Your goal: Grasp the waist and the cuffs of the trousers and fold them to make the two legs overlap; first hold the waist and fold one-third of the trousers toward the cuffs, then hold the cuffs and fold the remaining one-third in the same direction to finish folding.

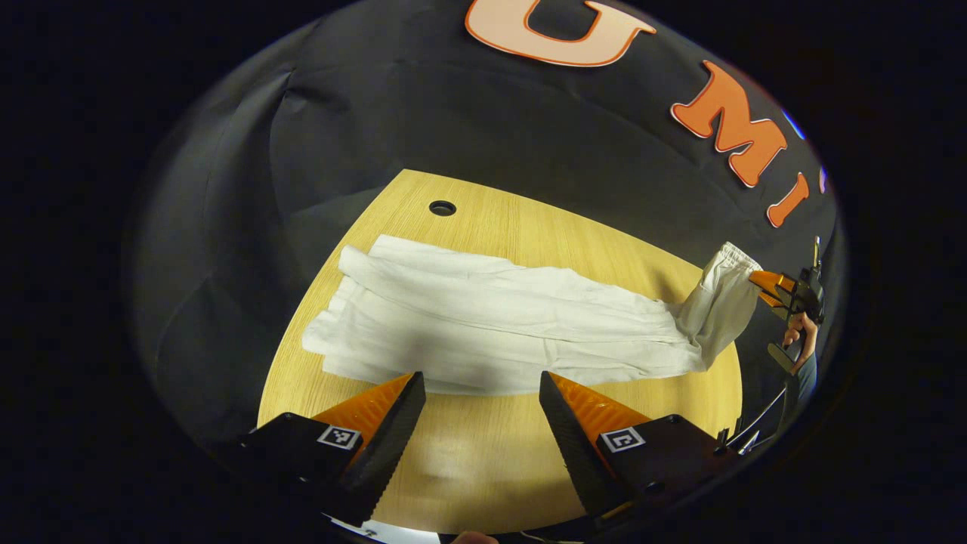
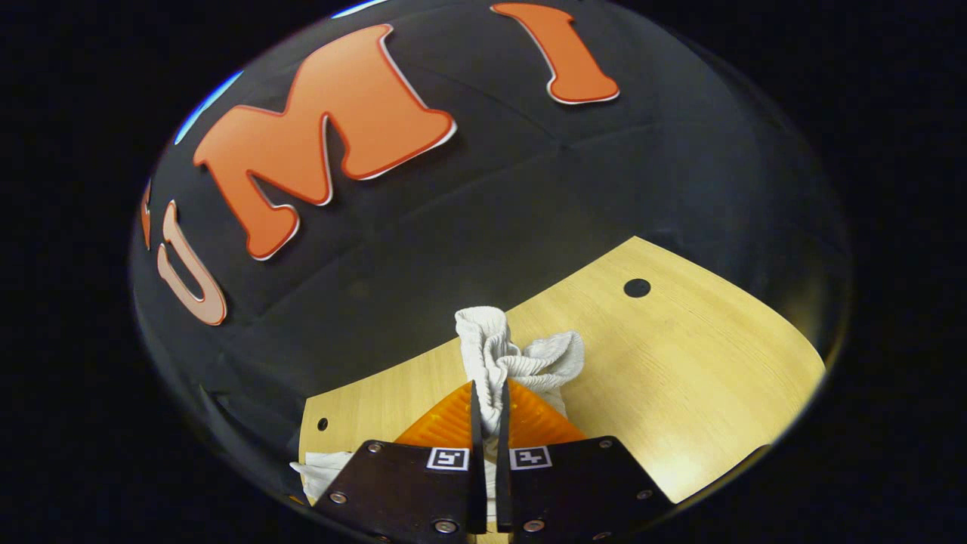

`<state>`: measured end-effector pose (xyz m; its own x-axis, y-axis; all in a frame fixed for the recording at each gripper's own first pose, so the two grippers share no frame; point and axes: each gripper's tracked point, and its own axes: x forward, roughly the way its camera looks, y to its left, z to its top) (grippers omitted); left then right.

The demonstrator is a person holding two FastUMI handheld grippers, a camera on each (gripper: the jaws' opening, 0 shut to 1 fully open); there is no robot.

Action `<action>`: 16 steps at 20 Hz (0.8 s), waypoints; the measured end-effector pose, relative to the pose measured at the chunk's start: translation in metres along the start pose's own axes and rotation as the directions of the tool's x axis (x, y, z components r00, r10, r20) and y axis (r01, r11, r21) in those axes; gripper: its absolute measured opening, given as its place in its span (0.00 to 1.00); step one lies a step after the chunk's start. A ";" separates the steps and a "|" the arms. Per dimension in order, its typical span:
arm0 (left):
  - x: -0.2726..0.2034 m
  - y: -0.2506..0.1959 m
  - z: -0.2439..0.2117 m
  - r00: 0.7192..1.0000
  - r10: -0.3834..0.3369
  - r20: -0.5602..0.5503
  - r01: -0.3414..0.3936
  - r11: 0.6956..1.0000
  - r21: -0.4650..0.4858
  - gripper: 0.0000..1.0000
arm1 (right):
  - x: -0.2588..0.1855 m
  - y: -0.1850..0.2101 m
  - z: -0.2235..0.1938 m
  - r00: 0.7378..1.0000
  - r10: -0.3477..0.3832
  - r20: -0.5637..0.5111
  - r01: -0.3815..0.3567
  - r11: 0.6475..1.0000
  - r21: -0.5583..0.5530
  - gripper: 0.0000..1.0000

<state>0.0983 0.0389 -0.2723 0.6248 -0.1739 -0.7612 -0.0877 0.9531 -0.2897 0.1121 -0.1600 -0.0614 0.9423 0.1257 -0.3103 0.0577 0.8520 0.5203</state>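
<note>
Partly hidden: trousers (image 2: 495, 355) between fingers (image 2: 474, 423).

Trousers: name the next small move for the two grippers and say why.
Probably carry the lifted waist over the legs toward the cuffs. The right gripper is shut on it, that end hangs above the table, and the left gripper sits open beside the flat trousers.

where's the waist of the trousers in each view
Left gripper view: the waist is at far right, lifted off the table, held by the right hand-held gripper.
Right gripper view: the waist is bunched at bottom centre, pinched between that hand-held gripper's fingers.
Shared landmark: the round hole in the table.
</note>
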 end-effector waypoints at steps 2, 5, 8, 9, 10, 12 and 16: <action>0.003 0.023 -0.007 1.000 -0.003 -0.013 0.002 1.000 -0.030 1.00 | -0.006 0.025 -0.008 1.000 0.018 -0.007 -0.019 0.999 -0.051 0.05; 0.010 0.050 -0.015 1.000 -0.012 -0.025 0.010 0.997 -0.079 1.00 | 0.009 0.064 -0.038 0.999 0.037 -0.002 -0.037 0.992 -0.123 0.05; 0.019 0.072 -0.019 0.999 -0.018 -0.037 0.012 0.991 -0.135 0.96 | 0.026 0.084 -0.038 0.997 0.068 -0.027 -0.072 0.980 -0.188 0.05; 0.022 0.077 -0.024 0.999 -0.028 -0.047 0.020 0.987 -0.162 0.99 | 0.033 0.086 -0.039 0.997 0.064 -0.044 -0.072 0.974 -0.213 0.06; 0.023 0.079 -0.026 0.998 -0.042 -0.056 0.030 0.982 -0.188 1.00 | 0.038 0.090 -0.039 0.997 0.055 -0.059 -0.067 0.970 -0.233 0.08; 0.028 0.079 -0.032 0.994 -0.067 -0.091 0.043 0.969 -0.244 1.00 | 0.049 0.112 -0.031 0.992 0.060 -0.115 -0.089 0.960 -0.266 0.13; 0.036 0.081 -0.041 0.987 -0.114 -0.113 0.068 0.933 -0.355 0.99 | 0.052 0.100 -0.032 0.964 0.132 -0.231 -0.200 0.931 -0.304 0.36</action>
<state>0.0814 0.0998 -0.3470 0.5394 -0.3086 -0.7835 -0.3146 0.7892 -0.5275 0.1563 -0.0515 -0.0510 0.8395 0.3509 -0.4148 -0.2354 0.9230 0.3045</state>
